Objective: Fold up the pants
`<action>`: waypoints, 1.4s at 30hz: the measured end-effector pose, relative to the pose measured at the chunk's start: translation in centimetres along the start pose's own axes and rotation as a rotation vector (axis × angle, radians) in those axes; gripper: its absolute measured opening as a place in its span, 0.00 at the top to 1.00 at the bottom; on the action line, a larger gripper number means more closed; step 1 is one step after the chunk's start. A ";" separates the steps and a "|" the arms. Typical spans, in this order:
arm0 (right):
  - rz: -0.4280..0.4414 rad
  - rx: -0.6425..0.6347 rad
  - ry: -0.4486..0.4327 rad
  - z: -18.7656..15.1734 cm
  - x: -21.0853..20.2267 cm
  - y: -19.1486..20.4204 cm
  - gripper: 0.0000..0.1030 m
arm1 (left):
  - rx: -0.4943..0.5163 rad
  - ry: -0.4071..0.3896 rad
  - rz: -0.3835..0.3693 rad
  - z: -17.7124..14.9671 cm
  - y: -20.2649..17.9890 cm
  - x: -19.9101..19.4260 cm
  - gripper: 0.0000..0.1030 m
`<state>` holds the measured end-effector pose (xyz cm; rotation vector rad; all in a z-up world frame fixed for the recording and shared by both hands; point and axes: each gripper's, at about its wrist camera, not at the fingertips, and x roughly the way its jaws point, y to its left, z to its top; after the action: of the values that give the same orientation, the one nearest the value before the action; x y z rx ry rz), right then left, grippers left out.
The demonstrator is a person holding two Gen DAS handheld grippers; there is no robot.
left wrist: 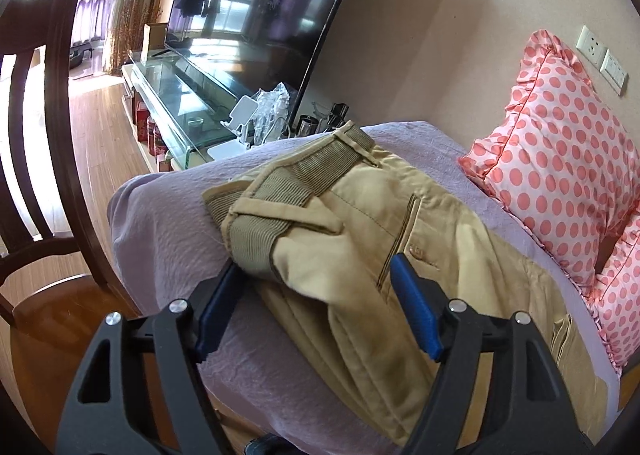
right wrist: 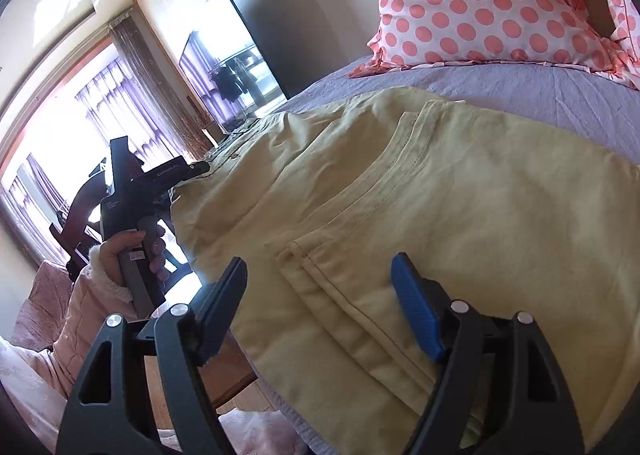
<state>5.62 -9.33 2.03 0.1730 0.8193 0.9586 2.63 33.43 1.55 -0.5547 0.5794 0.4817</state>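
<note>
Khaki pants (left wrist: 360,239) of smooth cotton twill lie on a lilac crinkled sheet (left wrist: 168,231) over a cushioned seat. The ribbed elastic waistband (left wrist: 280,191) is doubled over at the seat's far end; a welt pocket with a button shows beside it. In the right wrist view, stitched hems and seams of the legs (right wrist: 360,275) lie layered near that camera.

Left gripper (left wrist: 316,307): jaws wide apart, one to each side of the waist end, nothing clamped. Right gripper (right wrist: 320,303): jaws wide apart over the hem, nothing clamped.

The left hand (right wrist: 132,251), in a fleece-cuffed sleeve, holds its tool's handle.

Surroundings: frilled polka-dot pillow (left wrist: 560,143) touching the sheet by the wall; television (left wrist: 256,11) on a glass stand (left wrist: 172,95); dark wooden chair (left wrist: 48,135) to the left; wood floor (left wrist: 104,135).
</note>
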 end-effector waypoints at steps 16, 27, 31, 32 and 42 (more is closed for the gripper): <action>0.038 0.017 -0.022 -0.3 -0.5 -0.3 0.22 | -0.278 0.041 -0.159 1.5 2.1 1.0 0.53; -0.004 0.100 -0.243 -0.2 -8.9 -3.4 0.19 | 0.283 -0.150 -0.317 3.1 -13.2 -7.2 0.94; -0.096 0.229 -0.402 -1.2 -15.5 -7.6 0.19 | 0.607 -0.156 -0.571 -1.9 -23.8 -11.9 0.93; -0.119 0.277 -0.442 -1.7 -17.3 -8.9 0.19 | 0.682 -0.130 -0.647 -3.9 -26.2 -12.7 0.93; -0.180 0.566 -0.568 -6.0 -25.6 -16.4 0.18 | 1.148 0.177 -0.856 -23.7 -33.4 -11.8 0.93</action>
<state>4.42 -40.26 4.06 0.8090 0.5439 0.4459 3.89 -9.12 3.94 0.2921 0.6241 -0.7170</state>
